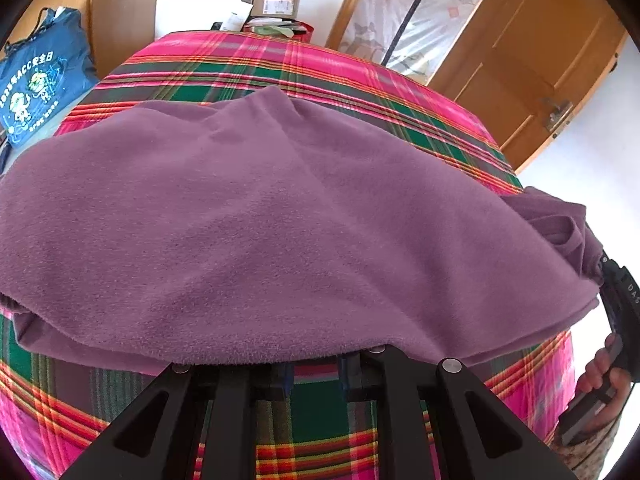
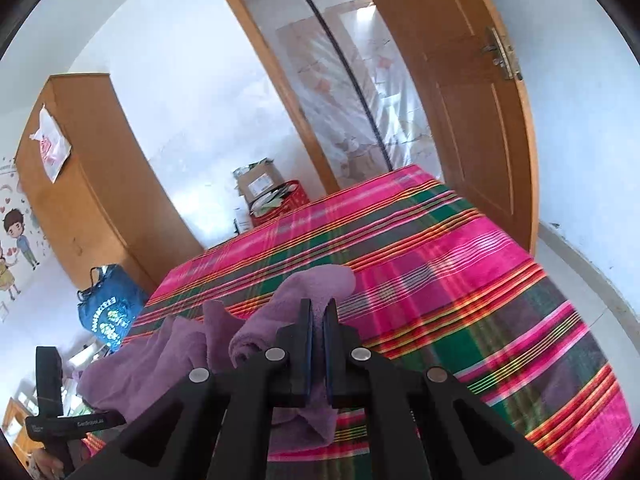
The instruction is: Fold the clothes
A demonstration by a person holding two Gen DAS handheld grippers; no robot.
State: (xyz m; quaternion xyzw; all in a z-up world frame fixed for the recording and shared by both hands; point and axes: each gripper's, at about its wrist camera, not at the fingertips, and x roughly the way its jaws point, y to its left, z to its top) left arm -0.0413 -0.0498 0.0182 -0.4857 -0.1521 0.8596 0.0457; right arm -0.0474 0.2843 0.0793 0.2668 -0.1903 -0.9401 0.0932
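Note:
A purple fleece garment [image 1: 256, 216] lies spread over the pink and green plaid bed cover [image 1: 320, 72]. My left gripper [image 1: 316, 368] sits at the garment's near hem. The hem drapes over its fingertips and hides them, the jaws stand narrowly apart, and the cloth hangs from them. At the right edge the garment's bunched end [image 1: 560, 224] runs to the black body of the right gripper [image 1: 620, 292], held by a hand [image 1: 600, 380]. In the right wrist view my right gripper [image 2: 317, 308] is shut on a fold of the purple garment [image 2: 316, 284], above the bed cover [image 2: 460, 280].
A blue tote bag [image 1: 36, 84] stands left of the bed. A cardboard box [image 1: 276, 2] and a red basket [image 2: 284, 200] sit past the far edge. A wooden door [image 2: 460, 100] stands at the right, and a wardrobe [image 2: 92, 184] at the left wall.

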